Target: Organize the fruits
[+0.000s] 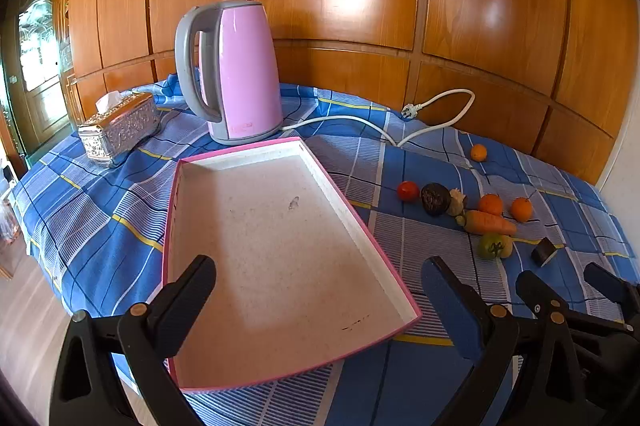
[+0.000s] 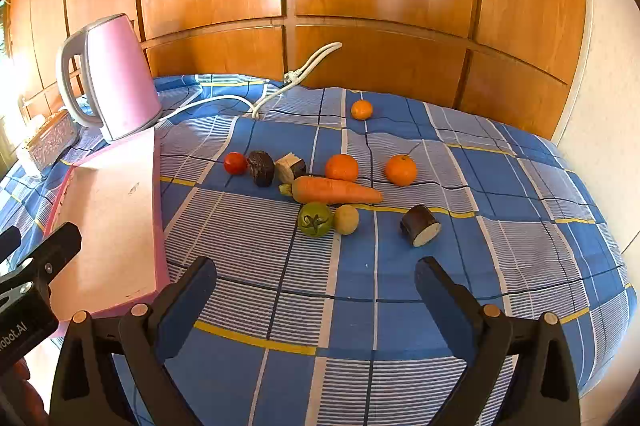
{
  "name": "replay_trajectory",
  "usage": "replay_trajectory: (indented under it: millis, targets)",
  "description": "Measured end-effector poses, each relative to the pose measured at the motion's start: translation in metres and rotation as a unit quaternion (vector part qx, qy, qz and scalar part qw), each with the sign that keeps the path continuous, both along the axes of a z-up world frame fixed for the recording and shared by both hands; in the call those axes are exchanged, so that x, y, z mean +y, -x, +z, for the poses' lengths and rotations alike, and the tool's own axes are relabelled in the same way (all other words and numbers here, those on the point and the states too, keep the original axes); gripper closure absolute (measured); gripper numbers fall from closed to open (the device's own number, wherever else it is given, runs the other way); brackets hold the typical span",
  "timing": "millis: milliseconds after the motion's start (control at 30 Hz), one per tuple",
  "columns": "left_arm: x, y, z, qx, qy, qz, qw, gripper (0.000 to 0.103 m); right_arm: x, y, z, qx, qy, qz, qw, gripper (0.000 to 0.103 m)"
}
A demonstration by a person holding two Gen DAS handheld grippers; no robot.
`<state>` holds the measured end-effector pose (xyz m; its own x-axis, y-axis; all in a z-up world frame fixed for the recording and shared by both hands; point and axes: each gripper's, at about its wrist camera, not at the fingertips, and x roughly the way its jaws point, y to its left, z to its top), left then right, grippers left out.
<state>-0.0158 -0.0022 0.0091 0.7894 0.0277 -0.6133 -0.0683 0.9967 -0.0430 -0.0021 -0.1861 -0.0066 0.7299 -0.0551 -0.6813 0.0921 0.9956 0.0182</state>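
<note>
Left wrist view: my left hand-held gripper is wide open w/ nothing in it. It hangs over the near end of the pink tray, which has no fruit in it yet. The tray sits on the blue check cloth on the surface. Behind it are a pink kettle and a silver tissue box. The fruit pile is off to the right, apart from the tray. I think this hand should just stay put & keep out of the way.

Right wrist view: my right hand-held gripper is open too, empty, pointing at the pile. Nearest are the green tomato & a small yellow fruit, touching each other. Behind them lies a carrot, then two oranges, a red tomato & a dark lumpy fruit. One more small orange sits far back, alone. A dark cut chunk lies to the right.

To do it well, I think I go for a round one that sits alone, e.g. the right orange, so I don't bump the others. Come down straight, squeeze soft so it won't roll, then carry it to the tray.
</note>
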Motion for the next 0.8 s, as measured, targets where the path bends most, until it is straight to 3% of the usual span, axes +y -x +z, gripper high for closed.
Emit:
replay_trajectory:
  millis: [500,800]
  targets:
    - [-0.0023,-0.0001,-0.0009,0.006,-0.003,-0.005,1.0000,0.000,-0.0047,0.0014,-0.0038,0.004,-0.009,0.001,1.000,0.002]
    - [-0.0094,-0.0014,-0.0030,0.011,-0.009,-0.011,0.9998,0.000,-0.0045,-0.0008,-0.0094,0.015,-0.007,0.015,1.000,0.011]
